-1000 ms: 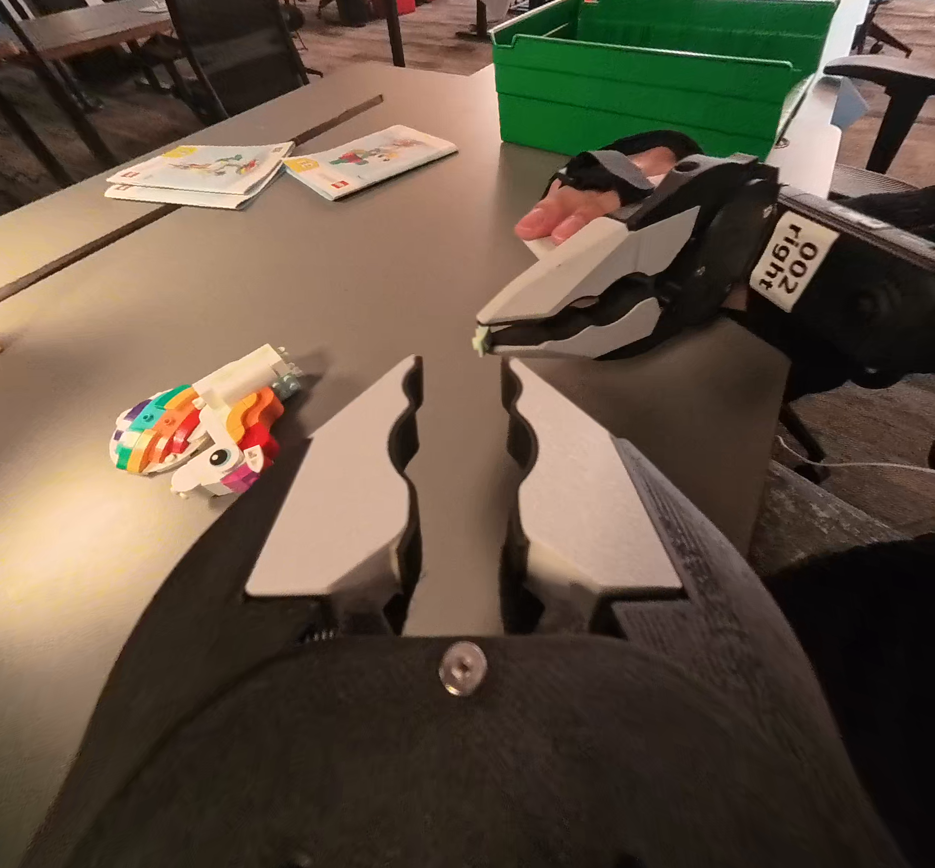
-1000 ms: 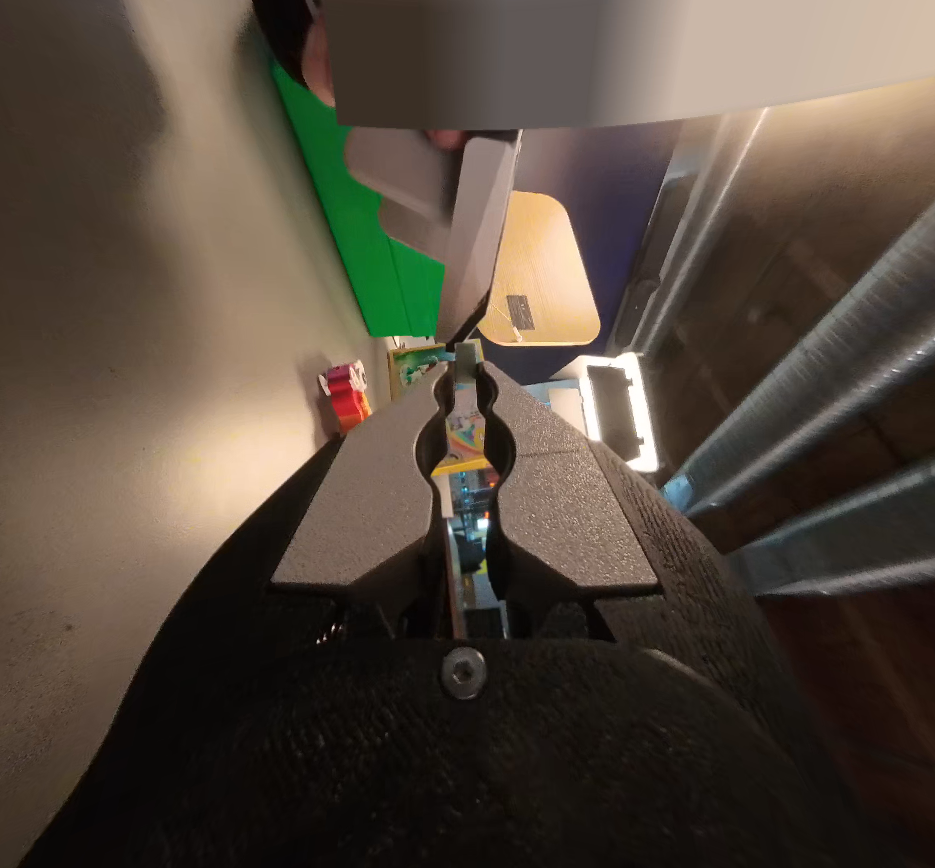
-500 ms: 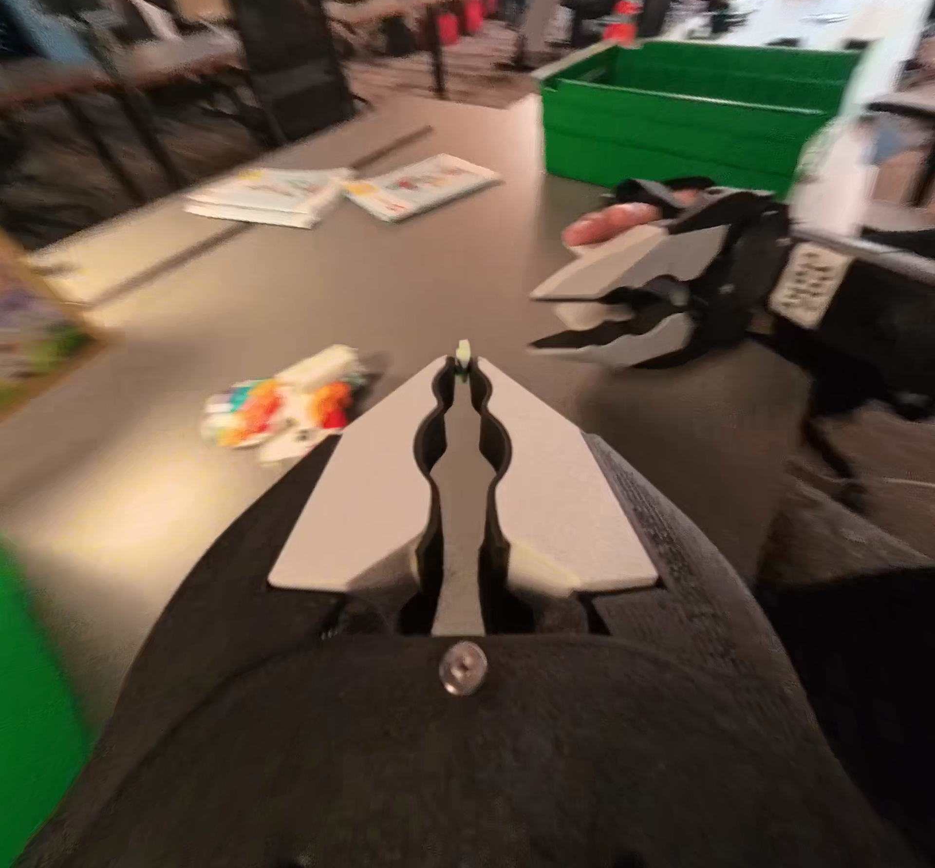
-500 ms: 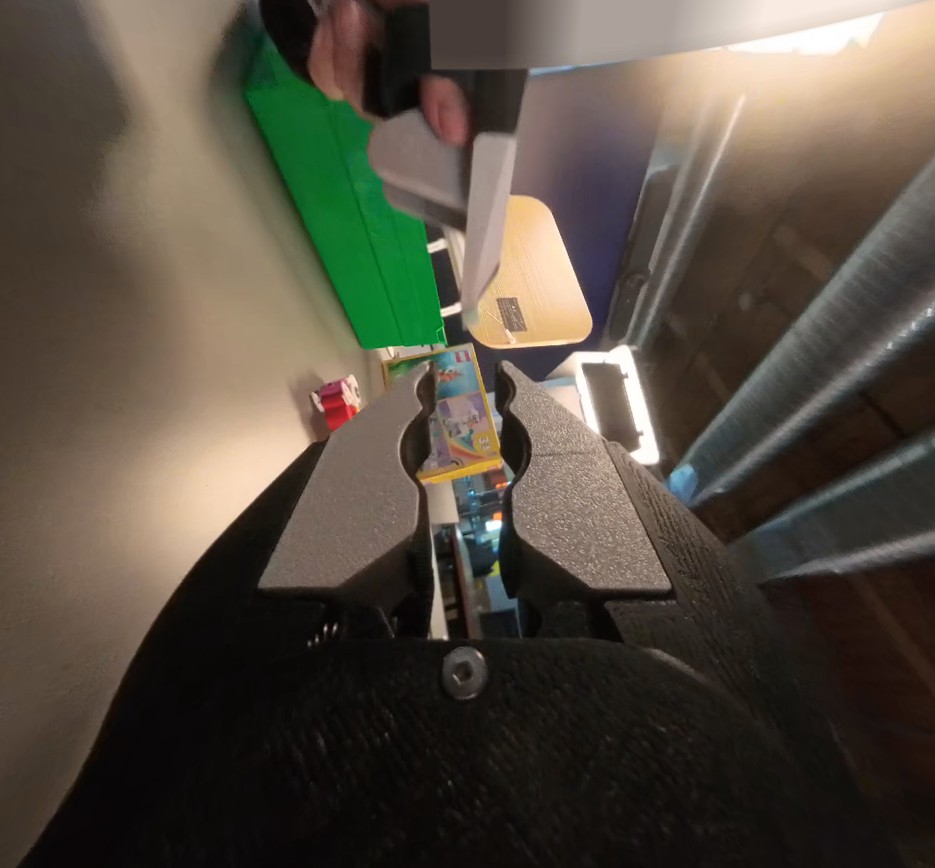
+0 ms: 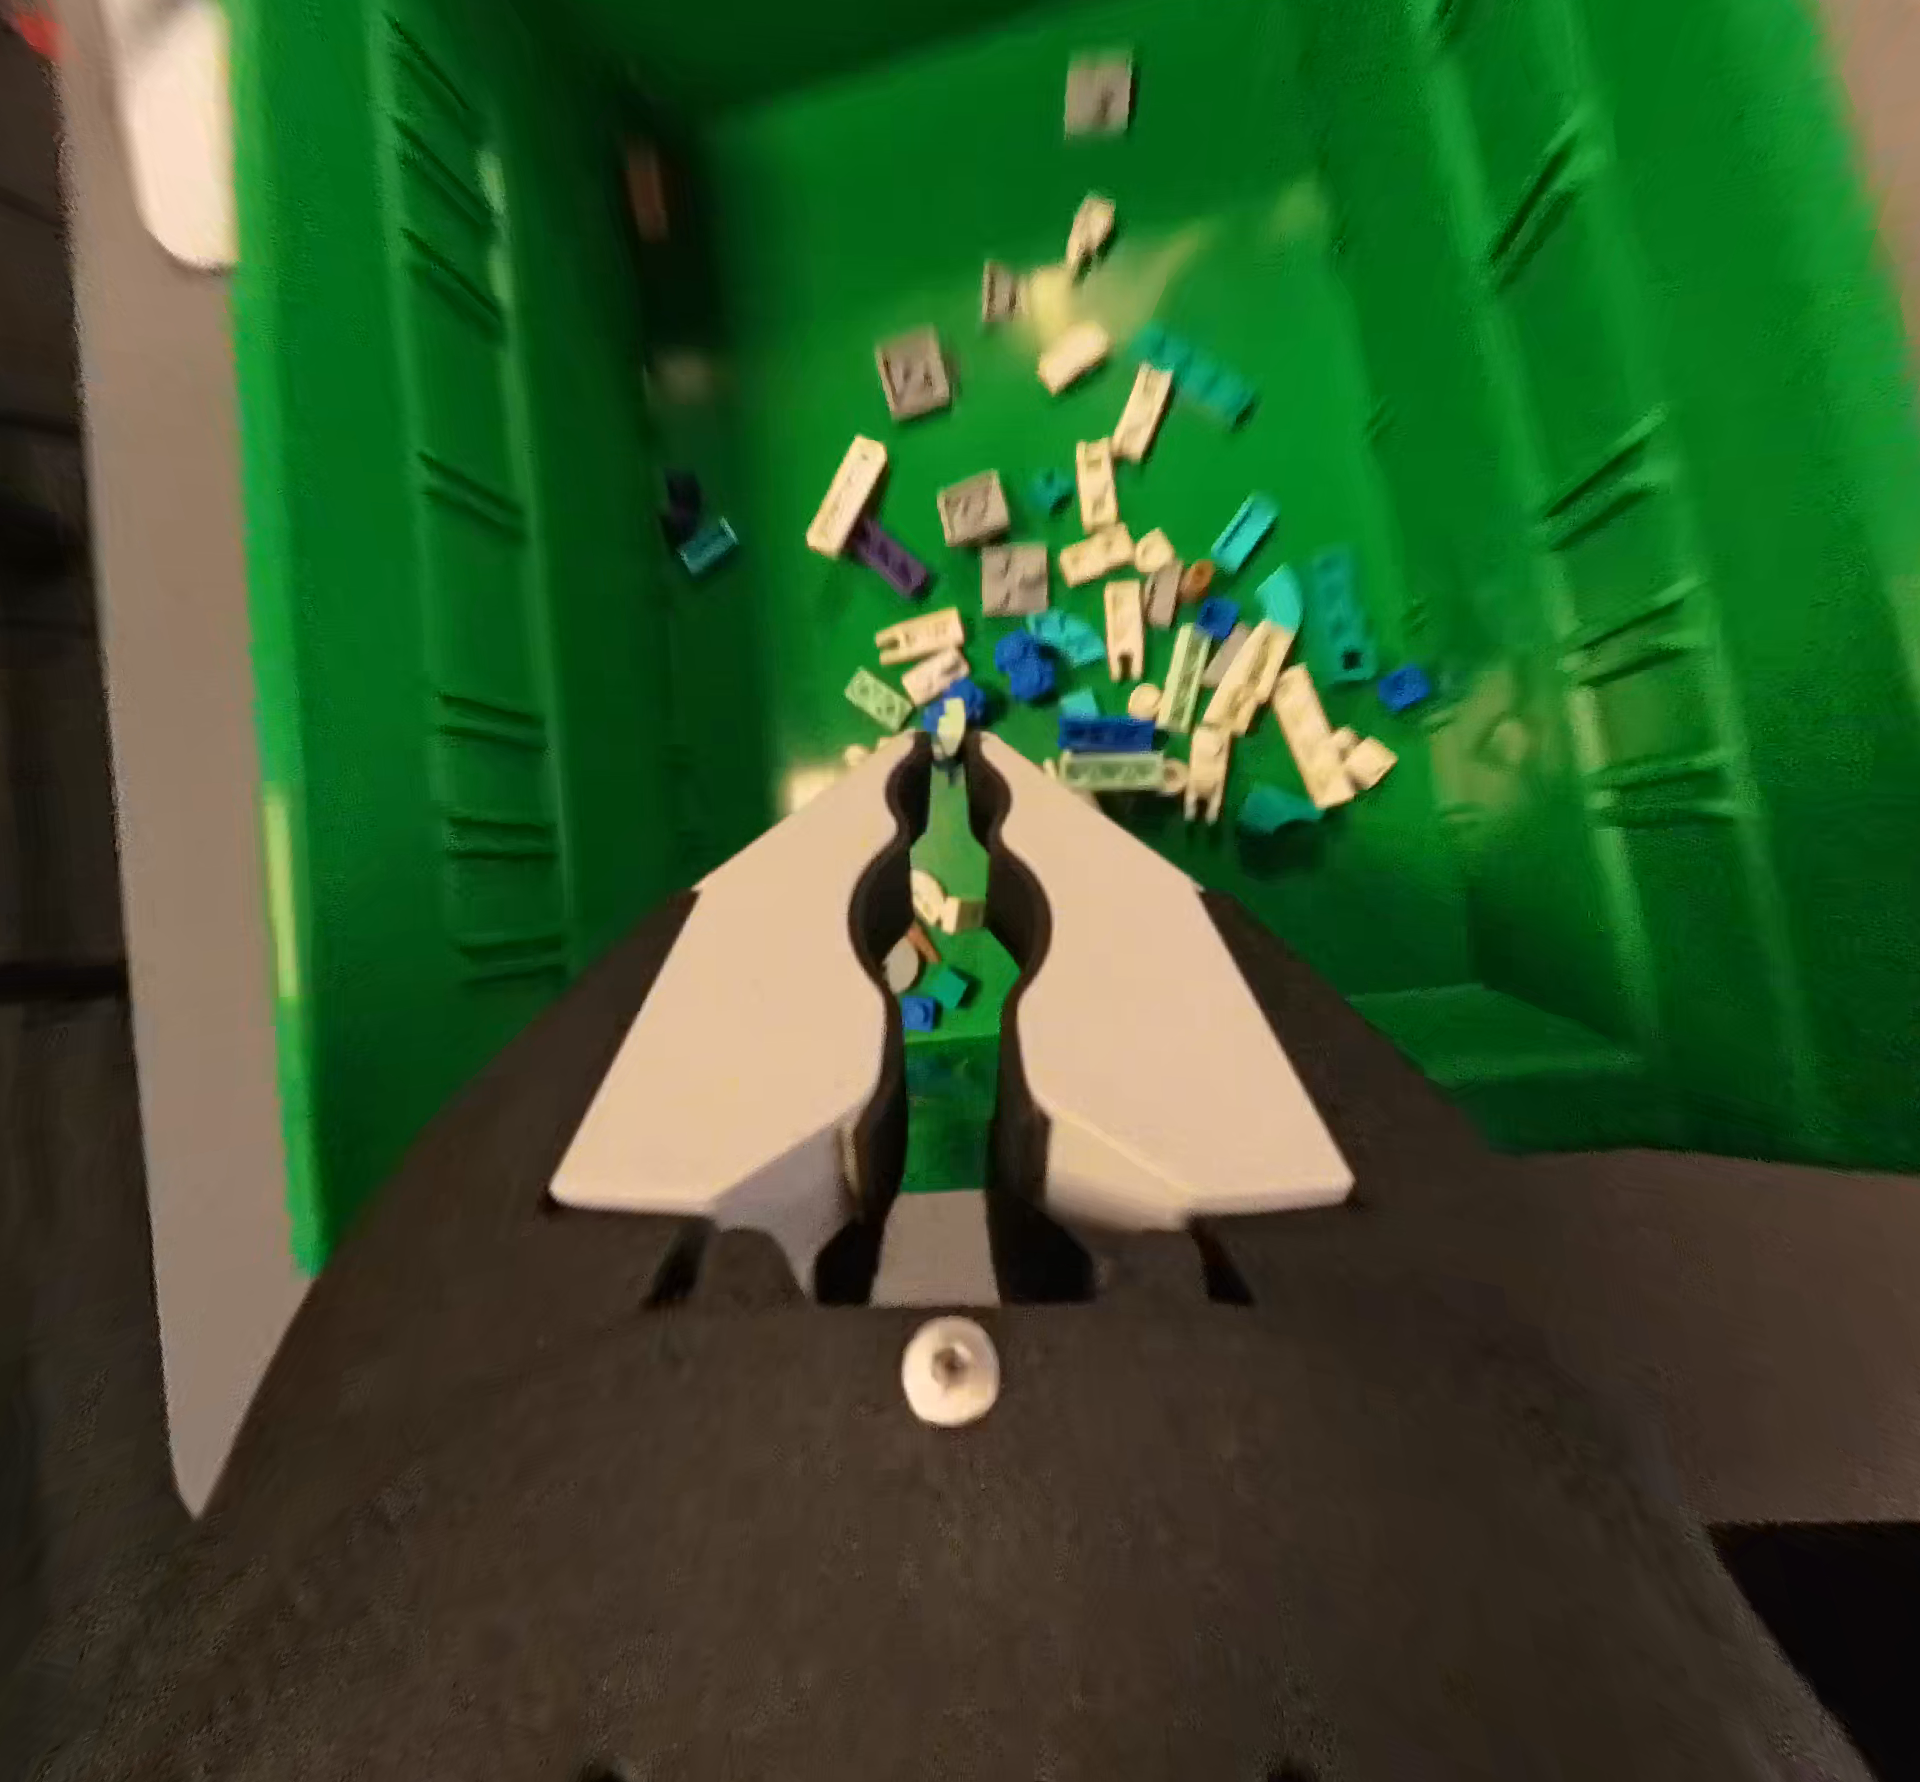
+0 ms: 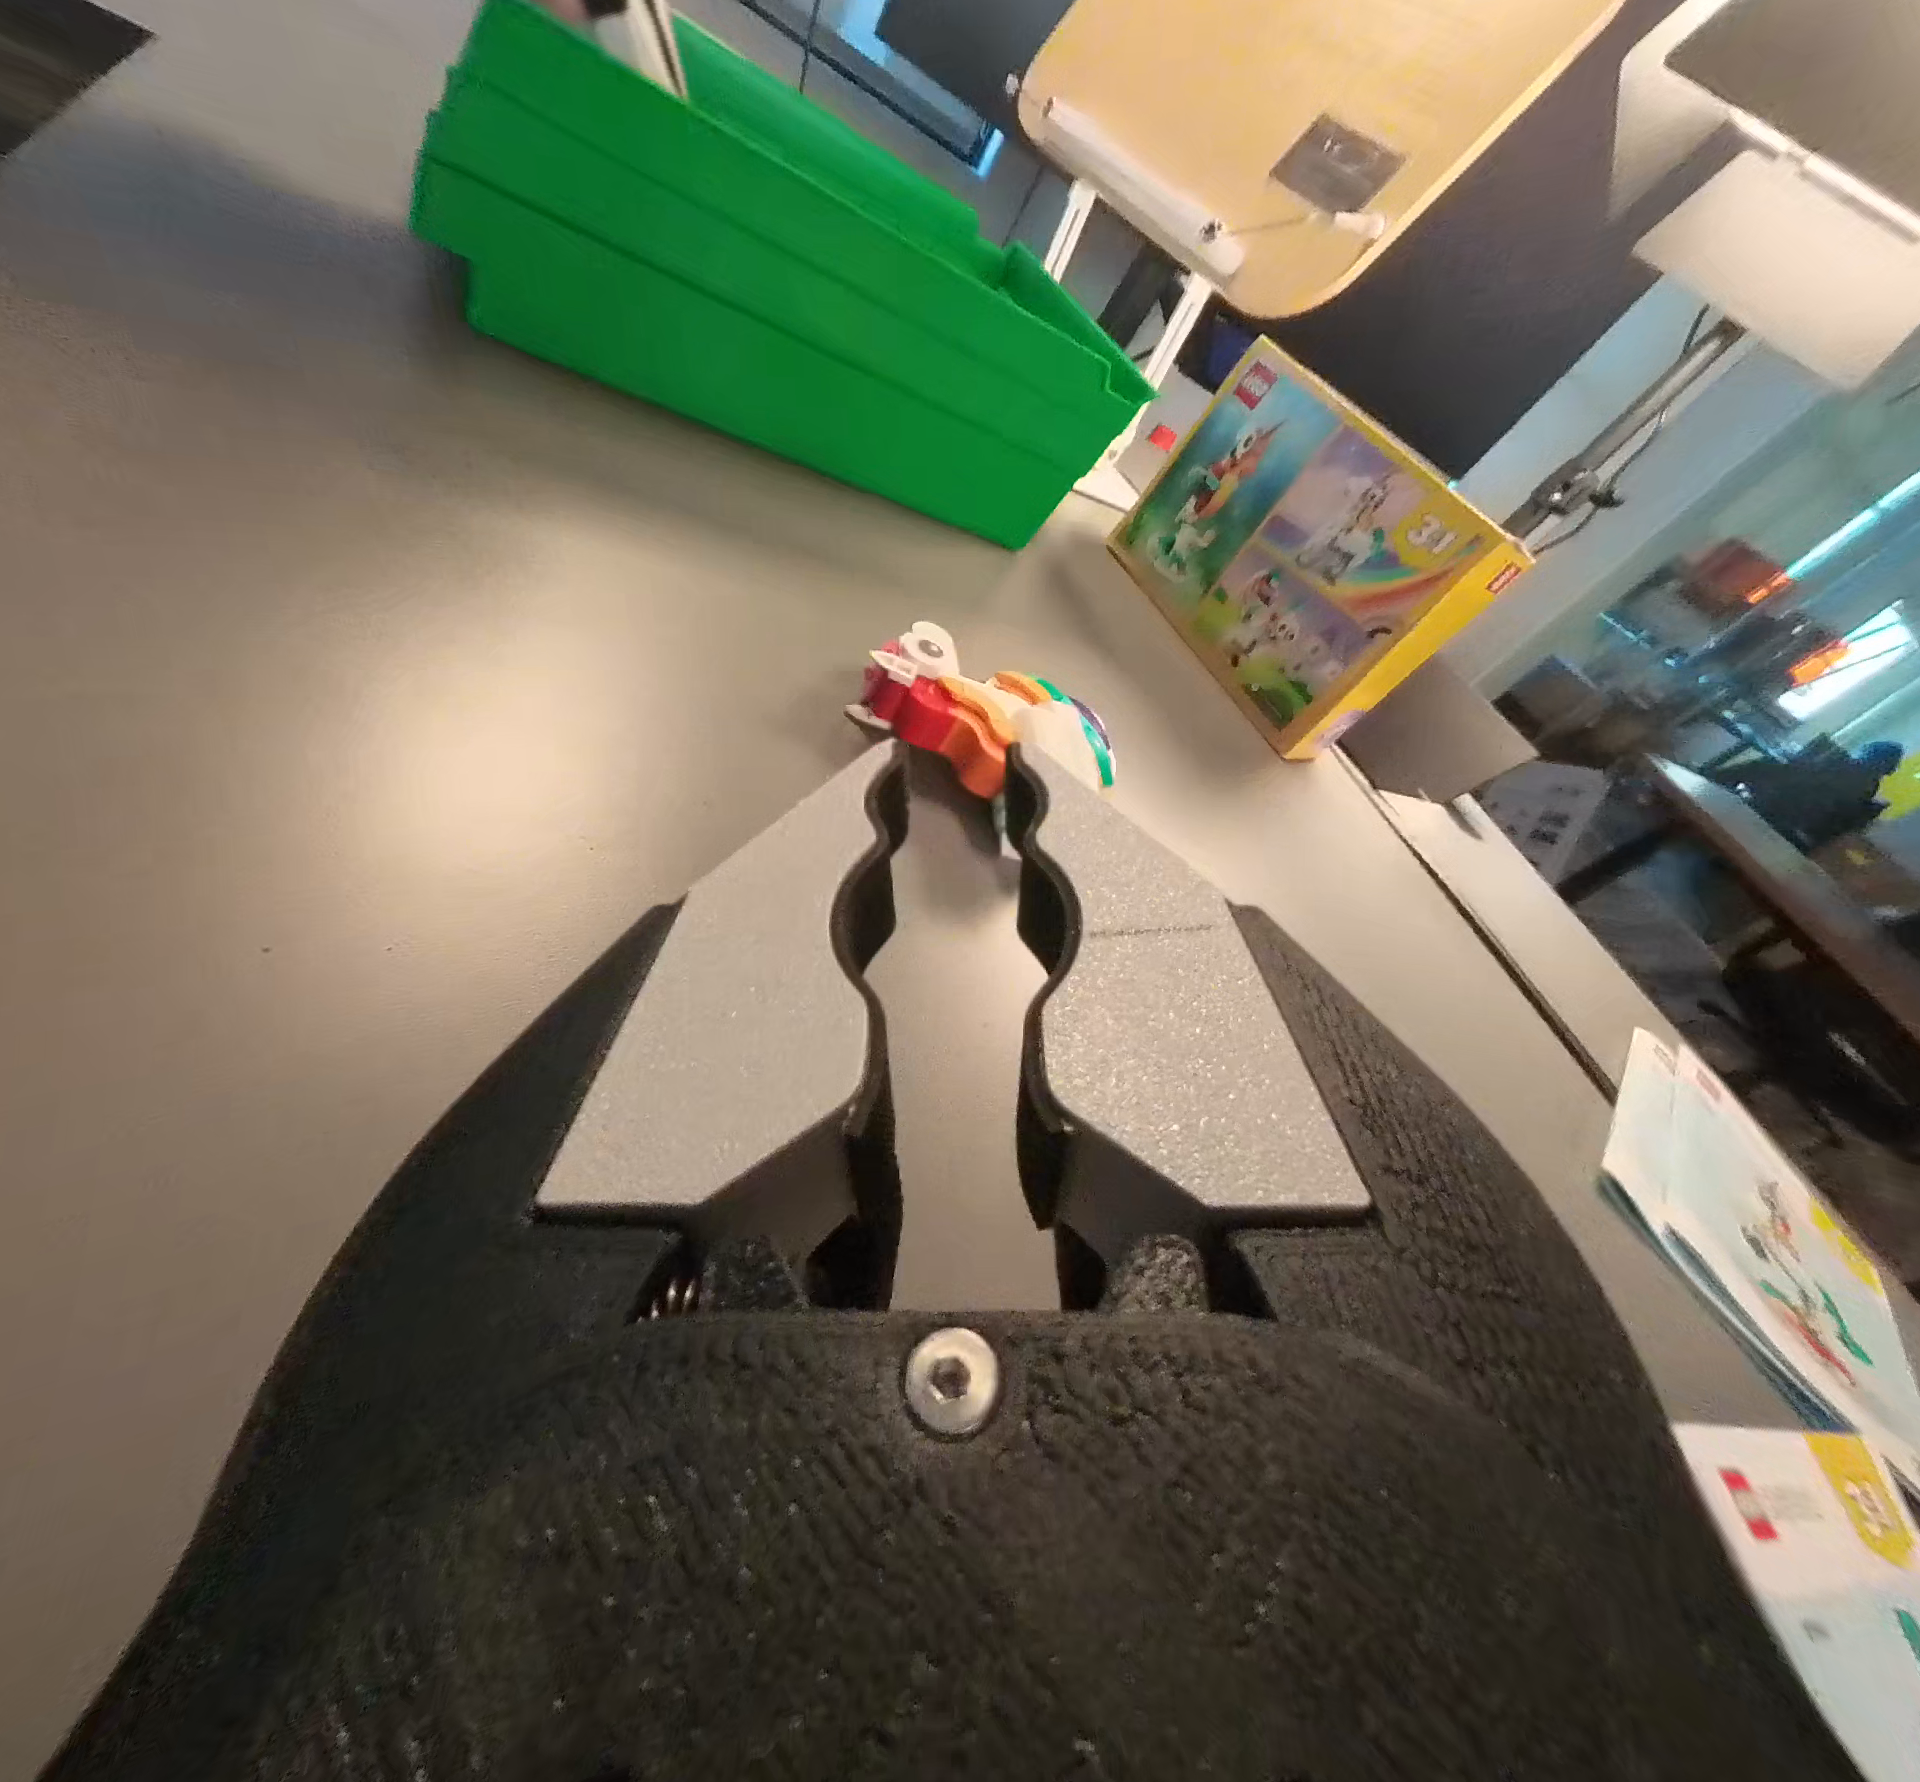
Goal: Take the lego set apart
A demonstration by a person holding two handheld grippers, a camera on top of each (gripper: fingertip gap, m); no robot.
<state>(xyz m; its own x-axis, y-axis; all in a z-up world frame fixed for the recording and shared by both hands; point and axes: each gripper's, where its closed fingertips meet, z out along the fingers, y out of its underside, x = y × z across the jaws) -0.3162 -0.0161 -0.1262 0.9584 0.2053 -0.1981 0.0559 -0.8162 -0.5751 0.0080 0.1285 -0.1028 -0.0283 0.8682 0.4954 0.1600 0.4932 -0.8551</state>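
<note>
A grey table (image 6: 312, 693) catches a soft glare from overhead light. Behind it stands a pale wooden board (image 6: 1340, 39) on a white stand, beside dark panels (possibly screens). Glass partitions (image 6: 1714, 610) and further desks (image 6: 1787, 891) fill the right.

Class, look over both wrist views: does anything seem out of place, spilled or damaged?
Nothing stands out. The loose bricks lie inside the green bin, the lego model rests on the table, and the set box stands upright near the edge.
</note>
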